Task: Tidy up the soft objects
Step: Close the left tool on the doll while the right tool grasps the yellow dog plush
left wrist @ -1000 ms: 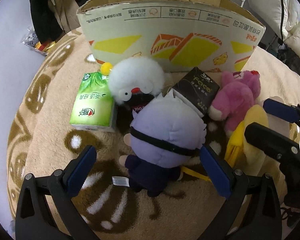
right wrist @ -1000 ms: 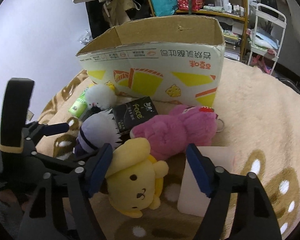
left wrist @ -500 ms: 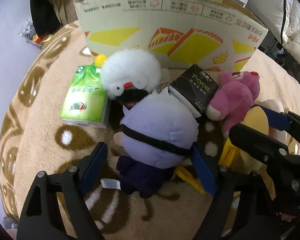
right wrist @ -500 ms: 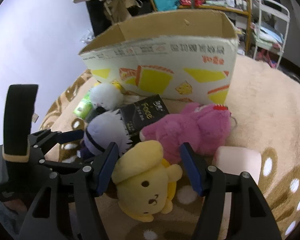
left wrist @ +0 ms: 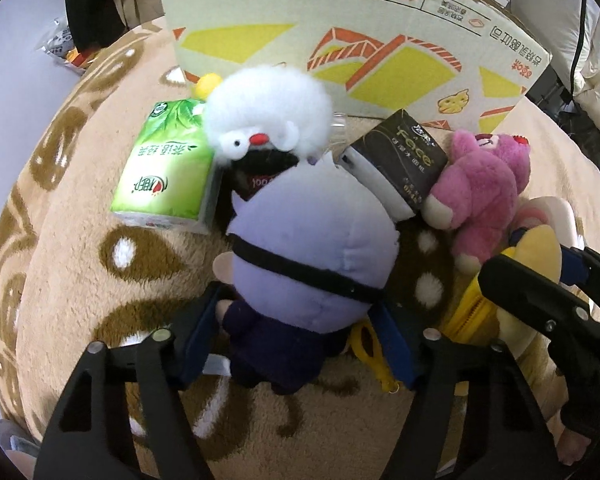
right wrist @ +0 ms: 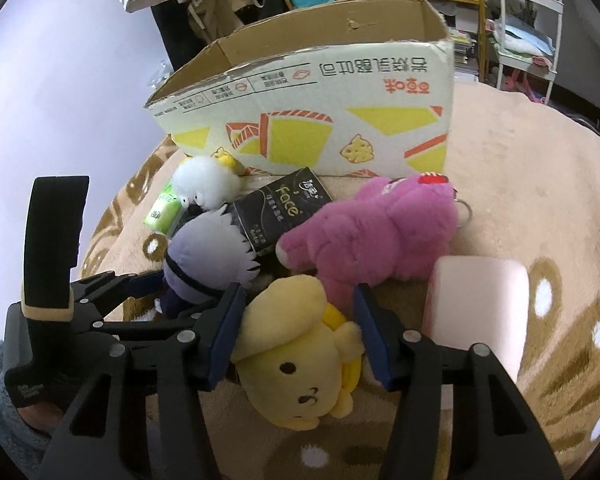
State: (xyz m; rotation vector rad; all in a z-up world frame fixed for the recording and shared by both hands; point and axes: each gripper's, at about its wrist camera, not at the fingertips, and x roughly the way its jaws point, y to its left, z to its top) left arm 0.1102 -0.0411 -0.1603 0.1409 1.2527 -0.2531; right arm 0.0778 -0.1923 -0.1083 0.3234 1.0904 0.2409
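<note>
I'm counting four plush toys, two tissue packs, one cardboard box (right wrist: 308, 120) on rug (right wrist: 520, 184). Left tool (left wrist: 300, 344) closing around lavender-haired doll (left wrist: 312, 252); right tool (right wrist: 300, 336) closing around yellow dog plush (right wrist: 300, 352), both mid-rug before box.

"Face" on black tissue pack (left wrist: 396, 164); Chinese print on carton (right wrist: 308, 120).
</note>
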